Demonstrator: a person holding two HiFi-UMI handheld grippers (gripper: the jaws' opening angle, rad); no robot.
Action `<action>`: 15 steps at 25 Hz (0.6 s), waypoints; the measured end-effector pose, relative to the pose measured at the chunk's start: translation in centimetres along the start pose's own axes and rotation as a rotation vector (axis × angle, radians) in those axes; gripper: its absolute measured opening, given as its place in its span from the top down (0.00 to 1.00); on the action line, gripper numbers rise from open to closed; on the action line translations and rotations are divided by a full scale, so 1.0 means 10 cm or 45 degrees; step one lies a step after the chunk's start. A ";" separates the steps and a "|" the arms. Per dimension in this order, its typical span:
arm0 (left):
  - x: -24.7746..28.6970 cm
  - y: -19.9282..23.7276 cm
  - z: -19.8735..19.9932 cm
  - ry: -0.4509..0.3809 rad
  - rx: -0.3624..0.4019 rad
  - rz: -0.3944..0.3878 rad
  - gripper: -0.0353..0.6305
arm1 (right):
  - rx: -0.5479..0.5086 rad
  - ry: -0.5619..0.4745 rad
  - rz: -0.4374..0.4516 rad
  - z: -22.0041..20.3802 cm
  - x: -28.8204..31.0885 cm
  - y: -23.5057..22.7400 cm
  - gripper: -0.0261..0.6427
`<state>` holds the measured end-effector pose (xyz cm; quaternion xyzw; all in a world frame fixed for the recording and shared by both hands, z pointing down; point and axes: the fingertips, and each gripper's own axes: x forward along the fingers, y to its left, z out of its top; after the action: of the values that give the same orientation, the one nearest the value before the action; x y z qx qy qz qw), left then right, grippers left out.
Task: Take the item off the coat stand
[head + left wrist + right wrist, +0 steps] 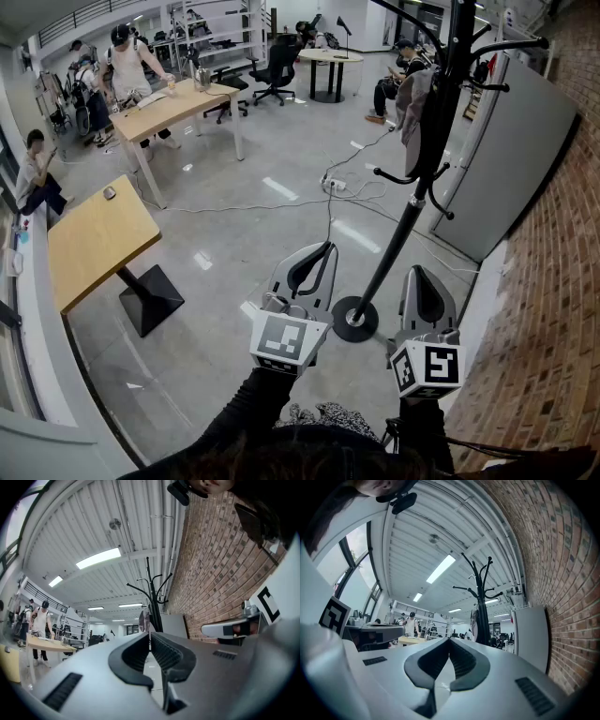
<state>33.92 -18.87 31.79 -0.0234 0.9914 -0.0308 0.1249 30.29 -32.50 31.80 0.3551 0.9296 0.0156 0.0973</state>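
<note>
Brick wall (553, 309) seen along the right, grey polished floor (281, 169) crossed by cables (328, 183), wooden tables (98, 239) set at left, white panel (511, 159) stood against the brick, ribbed ceiling (140, 527) lit by strip lights (98, 558)

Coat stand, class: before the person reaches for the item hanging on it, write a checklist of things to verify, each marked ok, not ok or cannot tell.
1. The grey item hangs on the coat stand: ok.
2. The left gripper holds nothing: ok.
3. The right gripper holds nothing: ok.
4. Jaws apart, ready to grasp: not ok, both pairs are together.
5. A gripper has reached the grey item: not ok, neither touches it.
6. How the grey item is hooked on: cannot tell.
</note>
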 end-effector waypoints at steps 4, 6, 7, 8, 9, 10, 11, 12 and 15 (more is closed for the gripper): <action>0.07 0.07 -0.07 0.032 0.009 -0.013 0.92 | 0.000 -0.004 -0.004 -0.03 0.13 -0.01 0.95; 0.12 0.13 -0.09 0.028 -0.005 0.000 0.91 | -0.003 -0.015 -0.017 -0.03 0.19 -0.04 0.95; 0.15 0.17 -0.09 0.021 -0.006 0.009 0.91 | -0.003 -0.017 -0.023 -0.04 0.22 -0.06 0.95; 0.18 0.21 -0.08 0.013 -0.005 0.016 0.91 | -0.002 -0.018 -0.028 -0.05 0.26 -0.08 0.95; 0.22 0.25 -0.08 0.005 -0.009 0.021 0.91 | 0.000 -0.018 -0.032 -0.06 0.30 -0.09 0.95; 0.27 0.27 -0.08 -0.001 -0.013 0.022 0.92 | 0.002 -0.018 -0.033 -0.07 0.35 -0.11 0.95; 0.31 0.30 -0.10 -0.002 -0.012 0.019 0.91 | 0.004 -0.016 -0.032 -0.09 0.40 -0.12 0.95; 0.36 0.32 -0.14 0.004 -0.004 0.013 0.91 | 0.006 -0.015 -0.029 -0.12 0.46 -0.12 0.95; 0.53 0.39 -0.27 0.033 0.016 -0.007 0.91 | 0.018 -0.016 -0.041 -0.21 0.66 -0.21 0.95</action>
<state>27.93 -15.12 32.83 -0.0248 0.9927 -0.0376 0.1122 23.71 -29.60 32.56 0.3408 0.9347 0.0052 0.1008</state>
